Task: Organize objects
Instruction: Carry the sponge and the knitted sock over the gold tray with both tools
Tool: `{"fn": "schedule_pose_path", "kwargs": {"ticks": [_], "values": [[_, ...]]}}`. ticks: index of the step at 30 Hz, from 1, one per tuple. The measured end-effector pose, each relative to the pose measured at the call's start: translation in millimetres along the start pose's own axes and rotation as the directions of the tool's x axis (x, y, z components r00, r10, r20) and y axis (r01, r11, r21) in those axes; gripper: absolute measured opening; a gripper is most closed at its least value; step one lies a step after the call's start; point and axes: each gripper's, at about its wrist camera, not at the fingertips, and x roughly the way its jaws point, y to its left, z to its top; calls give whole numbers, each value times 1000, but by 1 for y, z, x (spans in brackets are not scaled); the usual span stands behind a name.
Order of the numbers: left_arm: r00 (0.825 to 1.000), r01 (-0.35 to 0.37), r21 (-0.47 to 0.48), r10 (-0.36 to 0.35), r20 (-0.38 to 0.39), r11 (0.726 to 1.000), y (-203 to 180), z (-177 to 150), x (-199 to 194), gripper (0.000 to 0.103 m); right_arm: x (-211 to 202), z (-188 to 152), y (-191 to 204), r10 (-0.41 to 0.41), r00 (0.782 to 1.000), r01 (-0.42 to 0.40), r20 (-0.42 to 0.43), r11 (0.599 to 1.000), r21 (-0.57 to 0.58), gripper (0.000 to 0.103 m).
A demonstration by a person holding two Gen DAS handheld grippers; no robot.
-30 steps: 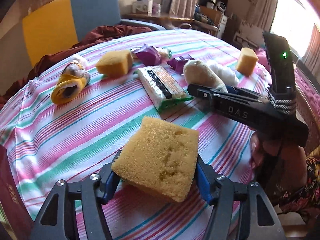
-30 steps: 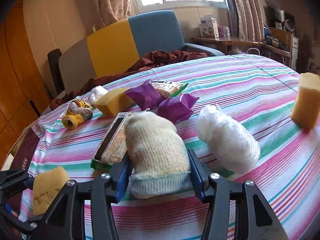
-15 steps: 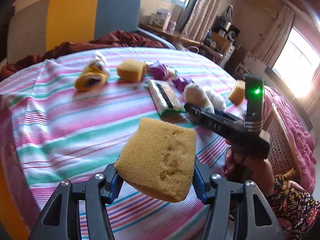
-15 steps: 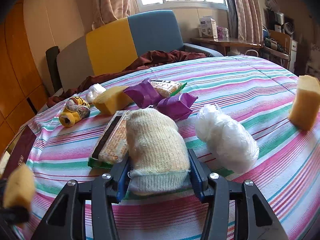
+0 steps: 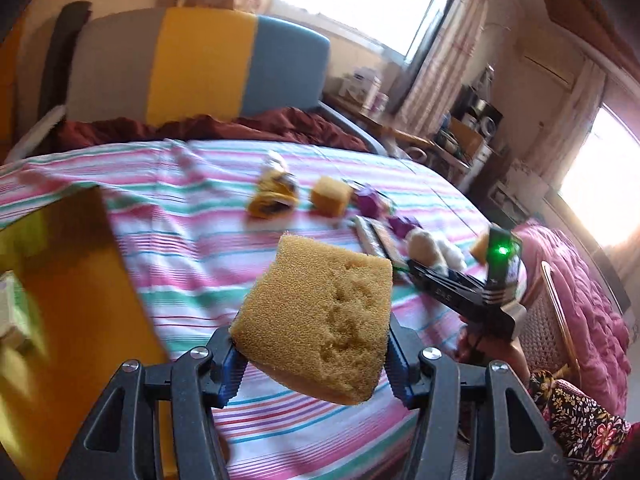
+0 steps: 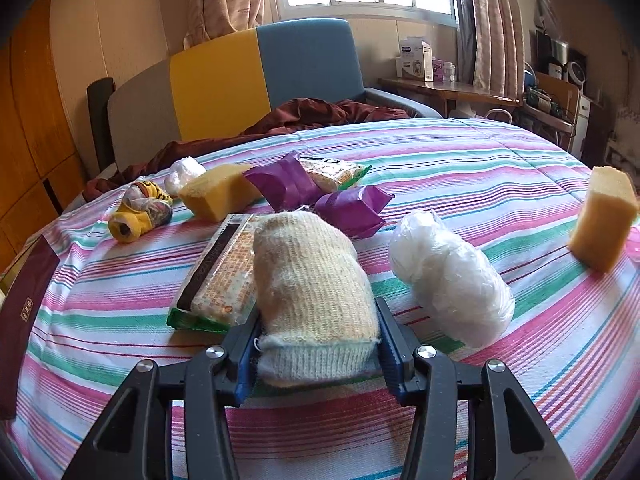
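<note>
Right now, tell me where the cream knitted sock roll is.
In the right wrist view, the cream sock roll lies on the striped bedspread between the right gripper's pads, beside the noodle packet.

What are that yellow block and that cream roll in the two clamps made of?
The yellow block looks like soft foam sponge: matte, full of tiny pores, with dents in its face. The cream roll seems to be knitted yarn, probably rolled socks: fuzzy, with fine ribbed rows and a paler cuff.

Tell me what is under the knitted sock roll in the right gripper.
The sock roll lies on the striped sheet, its left side against the snack packet. What is directly beneath it is covered.
</note>
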Motion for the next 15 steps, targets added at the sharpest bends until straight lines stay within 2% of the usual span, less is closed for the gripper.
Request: {"fn": "schedule_pose_path", "kwargs": {"ticks": [6,15], "values": [[996,-84,-74,87,34,994,46,-1,-29,58,1,0,3,-15,1000,15,-5,1000,-13,51],[983,-171,-209,181,32,963,111,-19,-57,58,1,-1,8,-43,999,43,-9,998,-42,51]]}}
